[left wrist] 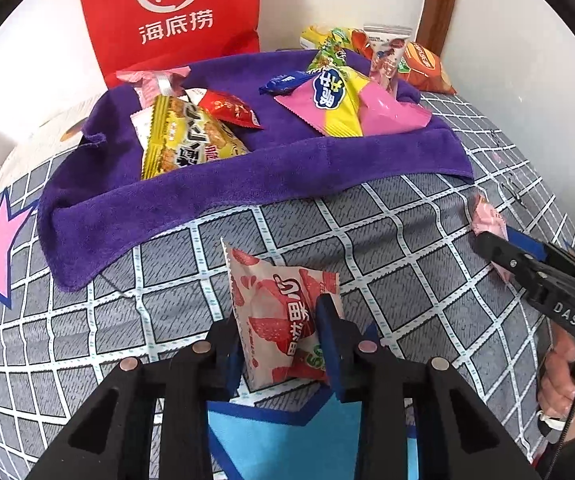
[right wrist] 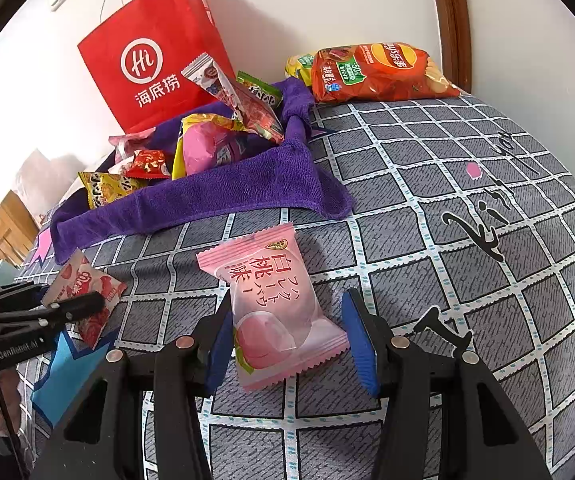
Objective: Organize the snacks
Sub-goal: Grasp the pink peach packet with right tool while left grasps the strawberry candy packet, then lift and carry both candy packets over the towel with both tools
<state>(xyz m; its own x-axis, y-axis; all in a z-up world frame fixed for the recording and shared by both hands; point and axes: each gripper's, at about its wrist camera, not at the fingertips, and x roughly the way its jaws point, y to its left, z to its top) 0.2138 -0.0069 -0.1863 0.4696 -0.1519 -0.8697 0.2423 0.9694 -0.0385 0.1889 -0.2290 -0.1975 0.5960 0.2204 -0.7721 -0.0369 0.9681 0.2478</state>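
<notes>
My left gripper [left wrist: 283, 344] is clamped on the strawberry packet [left wrist: 283, 312], low centre of the left wrist view, its 2 jaws pinching the wrapper's lower half. My right gripper [right wrist: 287, 340] stands part open astride the pink peach packet [right wrist: 275, 312], centre of the right wrist view; its left blue pad is at the packet's edge, the right one stands clear, and the packet lies flat on the checked bedcover [right wrist: 467, 280]. I judge both packets light, puffy and slick, with soft contents that crush easily. I'd grip across the body gently. The purple towel [left wrist: 247, 184] holding more snacks sits mid-frame above.
</notes>
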